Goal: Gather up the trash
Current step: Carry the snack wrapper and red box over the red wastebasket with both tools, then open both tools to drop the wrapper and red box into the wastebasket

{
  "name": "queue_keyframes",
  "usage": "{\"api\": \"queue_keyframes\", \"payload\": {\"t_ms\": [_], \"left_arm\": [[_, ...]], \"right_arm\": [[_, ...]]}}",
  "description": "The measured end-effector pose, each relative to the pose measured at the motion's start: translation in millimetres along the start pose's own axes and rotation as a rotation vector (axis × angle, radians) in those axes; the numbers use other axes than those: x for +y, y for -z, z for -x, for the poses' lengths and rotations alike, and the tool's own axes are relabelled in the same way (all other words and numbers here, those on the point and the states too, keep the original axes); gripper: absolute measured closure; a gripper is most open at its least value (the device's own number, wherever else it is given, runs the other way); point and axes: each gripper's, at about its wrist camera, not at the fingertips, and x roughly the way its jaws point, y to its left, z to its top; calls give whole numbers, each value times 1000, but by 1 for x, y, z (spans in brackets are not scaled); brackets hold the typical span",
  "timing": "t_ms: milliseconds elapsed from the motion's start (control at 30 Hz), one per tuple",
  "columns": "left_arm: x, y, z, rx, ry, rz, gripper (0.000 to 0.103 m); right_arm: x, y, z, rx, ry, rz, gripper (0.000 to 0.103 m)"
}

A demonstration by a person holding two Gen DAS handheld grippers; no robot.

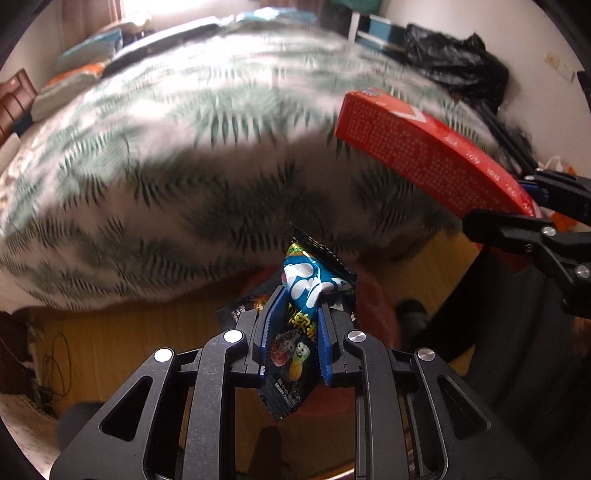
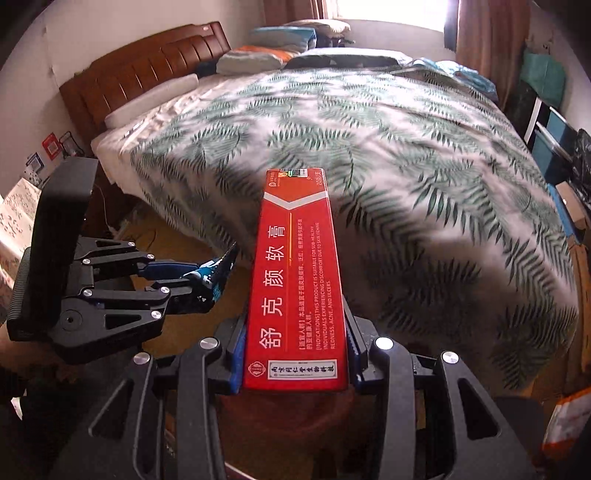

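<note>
Leaf-print bedspread on a wooden-headboard bed — bright window behind.

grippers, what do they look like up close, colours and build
Both match: the left gripper and right gripper are matte black linkage frames with triangular cut-outs and round silver pivot bolts. Their fingers carry blue ribbed pads. The right wrist view also shows a ribbed black grip behind the left one. No cables or sleeves show.

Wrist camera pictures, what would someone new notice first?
A long red box juts forward, clamped in the right gripper, filling the middle of its view. The left gripper pinches a crumpled candy wrapper. Behind both spreads a bed with a leaf-print blanket.
</note>
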Motion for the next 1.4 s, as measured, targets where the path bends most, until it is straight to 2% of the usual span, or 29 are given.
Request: {"api": "queue_keyframes", "payload": {"t_ms": [233, 533, 867, 967, 1167, 1400], "left_arm": [[16, 29, -55, 139, 28, 22, 83], [19, 33, -143, 314, 26, 10, 83], [25, 42, -210, 460, 47, 39, 82], [27, 46, -220, 481, 58, 54, 82], [29, 51, -235, 503, 65, 75, 73], [22, 51, -242, 515, 59, 73, 71]], "right_arm": [[1, 41, -60, 158, -35, -45, 63], [-18, 74, -158, 378, -44, -41, 63], [-34, 89, -212, 494, -53, -70, 62], [-33, 89, -217, 513, -59, -79, 62], [-34, 99, -228, 540, -66, -72, 62], [-33, 105, -233, 554, -70, -73, 62]]}}
